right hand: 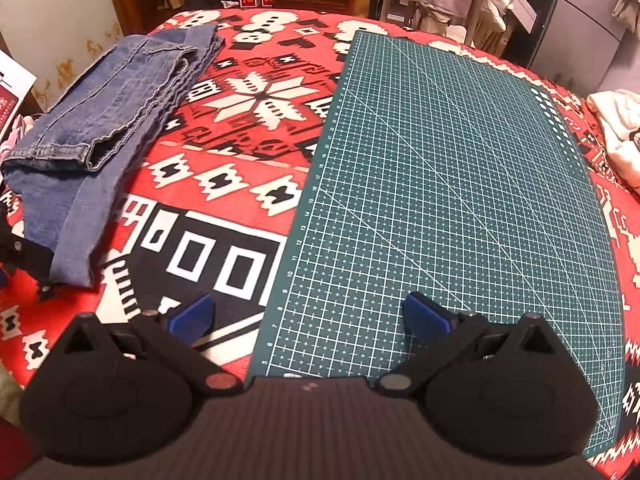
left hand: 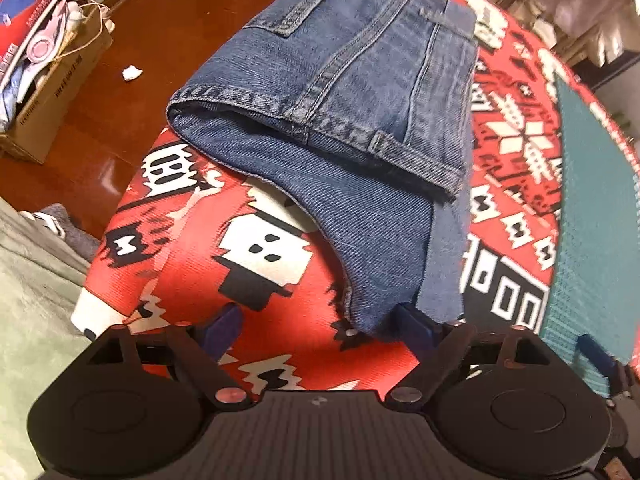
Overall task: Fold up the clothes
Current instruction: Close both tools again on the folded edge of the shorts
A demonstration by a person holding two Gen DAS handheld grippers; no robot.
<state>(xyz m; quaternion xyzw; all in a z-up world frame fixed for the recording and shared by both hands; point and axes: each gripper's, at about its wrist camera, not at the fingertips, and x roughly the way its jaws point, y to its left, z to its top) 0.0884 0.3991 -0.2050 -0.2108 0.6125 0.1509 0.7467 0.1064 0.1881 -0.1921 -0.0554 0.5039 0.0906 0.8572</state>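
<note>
The jeans [left hand: 352,92] are seen lying folded into a compact stack at the left edge of the worktop [left hand: 192,264], clear of the green cutting mat [right hand: 448,200], as if parked aside so the mat is kept free. One lower layer is left poking out toward the left gripper [left hand: 320,328], whose jaws are spread wide, one finger just at that loose denim edge; nothing is gripped. The right gripper [right hand: 308,320] is held wide too, poised over the mat's near edge, empty. Pale clothes [right hand: 616,132] are glimpsed at the far right. On the floor, a cardboard box [left hand: 52,92] is stuffed with cables and oddments.
</note>
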